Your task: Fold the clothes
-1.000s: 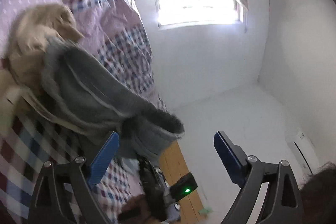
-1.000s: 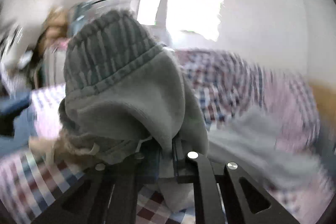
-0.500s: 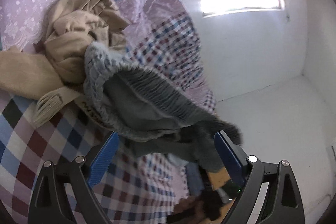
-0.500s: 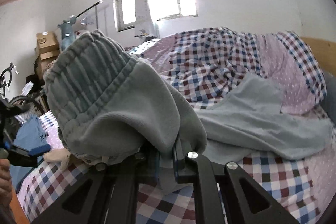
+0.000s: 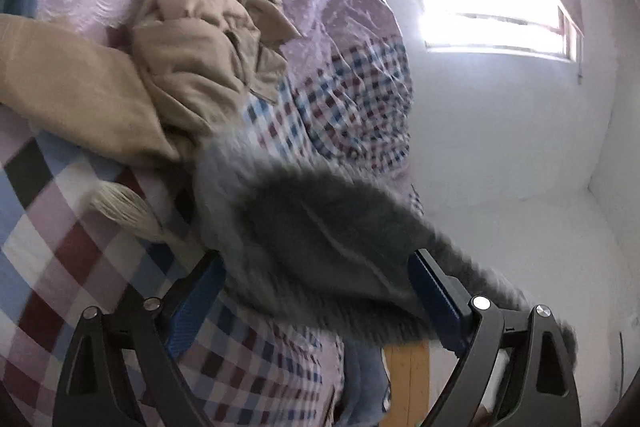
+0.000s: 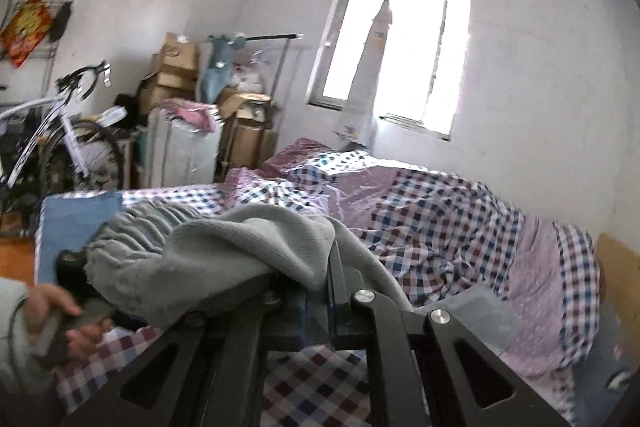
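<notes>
A grey fleece garment [image 5: 320, 247] hangs blurred between and over the blue pads [image 5: 192, 303] of my left gripper [image 5: 316, 261], whose jaws stand wide apart. In the right wrist view the same grey garment [image 6: 224, 251] drapes over my right gripper [image 6: 320, 283], which is shut on a fold of it. Its ribbed waistband [image 6: 152, 223] bunches to the left. A person's hand [image 6: 60, 311] holds the other gripper's handle at the lower left. Everything sits over a checked bedspread [image 5: 80, 267].
A crumpled beige garment [image 5: 192, 51] lies on the bed beyond the left gripper. A flat grey cloth [image 6: 472, 311] and a blue cloth [image 6: 76, 223] lie on the bed. A bicycle [image 6: 52, 143], stacked boxes [image 6: 176, 67] and the wooden bed edge [image 5: 408, 383] border it.
The grey garment has dropped from a raised bunch to a low drape. It now lies between the left gripper's open fingers. The right gripper stays shut on it.
</notes>
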`<state>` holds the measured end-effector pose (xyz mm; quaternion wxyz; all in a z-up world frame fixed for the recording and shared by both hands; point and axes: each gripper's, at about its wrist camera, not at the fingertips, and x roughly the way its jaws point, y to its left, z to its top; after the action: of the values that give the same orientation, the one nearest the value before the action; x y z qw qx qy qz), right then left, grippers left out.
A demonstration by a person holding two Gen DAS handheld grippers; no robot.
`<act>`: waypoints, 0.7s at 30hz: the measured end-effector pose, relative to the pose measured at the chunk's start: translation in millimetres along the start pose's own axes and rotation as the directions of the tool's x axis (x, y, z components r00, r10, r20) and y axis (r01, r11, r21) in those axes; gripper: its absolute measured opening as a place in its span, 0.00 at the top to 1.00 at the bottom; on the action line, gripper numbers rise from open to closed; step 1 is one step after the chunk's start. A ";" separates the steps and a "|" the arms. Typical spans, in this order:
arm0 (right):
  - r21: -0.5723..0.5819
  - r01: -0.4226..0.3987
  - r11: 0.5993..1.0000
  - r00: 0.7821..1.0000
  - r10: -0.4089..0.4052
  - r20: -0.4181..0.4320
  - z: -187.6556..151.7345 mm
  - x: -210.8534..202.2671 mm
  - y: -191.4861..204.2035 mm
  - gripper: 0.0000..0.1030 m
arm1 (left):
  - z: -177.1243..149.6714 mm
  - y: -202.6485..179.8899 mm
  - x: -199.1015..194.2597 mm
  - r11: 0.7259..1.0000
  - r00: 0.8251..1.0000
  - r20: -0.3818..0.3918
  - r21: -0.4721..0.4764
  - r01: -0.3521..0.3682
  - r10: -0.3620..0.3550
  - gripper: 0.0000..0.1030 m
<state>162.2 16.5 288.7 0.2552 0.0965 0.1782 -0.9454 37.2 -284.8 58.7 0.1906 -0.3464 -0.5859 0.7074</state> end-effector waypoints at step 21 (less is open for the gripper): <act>0.276 -0.256 0.927 0.802 0.363 -0.474 -233.3 -2.8 23.9 0.88 | -19.2 19.9 10.4 0.943 0.943 -0.086 0.121 -0.311 0.322 0.20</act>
<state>198.3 88.6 68.4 0.3384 0.3993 0.1267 -0.8426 46.4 -269.2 35.4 0.1229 -0.4620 -0.4736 0.7397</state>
